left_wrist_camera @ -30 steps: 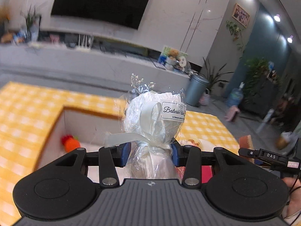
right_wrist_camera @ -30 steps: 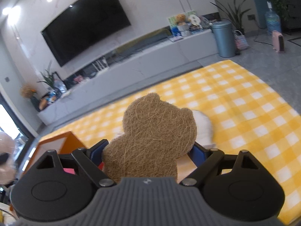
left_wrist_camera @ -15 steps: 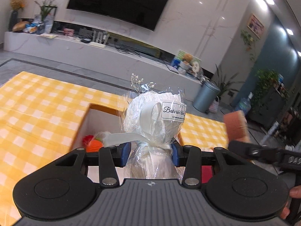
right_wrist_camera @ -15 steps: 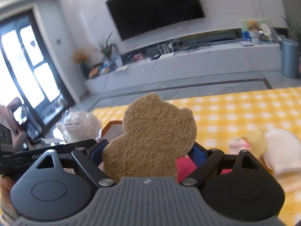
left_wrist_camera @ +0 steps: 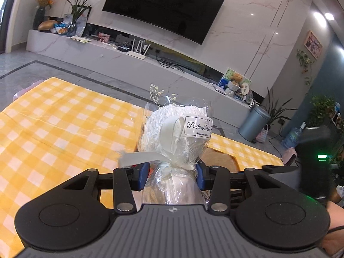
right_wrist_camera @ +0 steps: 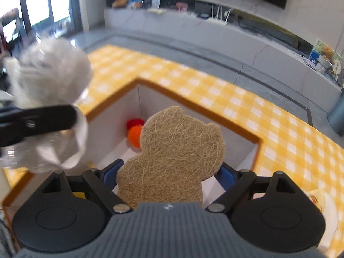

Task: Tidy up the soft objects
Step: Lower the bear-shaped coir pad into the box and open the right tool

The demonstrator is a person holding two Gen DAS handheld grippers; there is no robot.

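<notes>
My left gripper (left_wrist_camera: 172,177) is shut on a white soft bundle (left_wrist_camera: 172,133) wrapped in clear film with a cream ribbon and a label, held above the yellow checked tablecloth (left_wrist_camera: 53,129). The bundle also shows in the right wrist view (right_wrist_camera: 49,79), at the left above the box edge. My right gripper (right_wrist_camera: 169,176) is shut on a flat brown bear-shaped fibre pad (right_wrist_camera: 172,152), held over an open white box with an orange rim (right_wrist_camera: 193,101). An orange and red knitted toy (right_wrist_camera: 134,132) lies in the box's far corner. The pad's top edge shows in the left wrist view (left_wrist_camera: 221,161).
A white soft toy (right_wrist_camera: 326,210) lies on the tablecloth right of the box. Beyond the table are a long TV bench (left_wrist_camera: 150,64), a wall TV (left_wrist_camera: 163,6) and a grey bin (left_wrist_camera: 253,124).
My right gripper has swung left and down with the bear pad, from beside the box to over its opening. My left gripper with the bundle has tilted up, and the box has dropped out of its view.
</notes>
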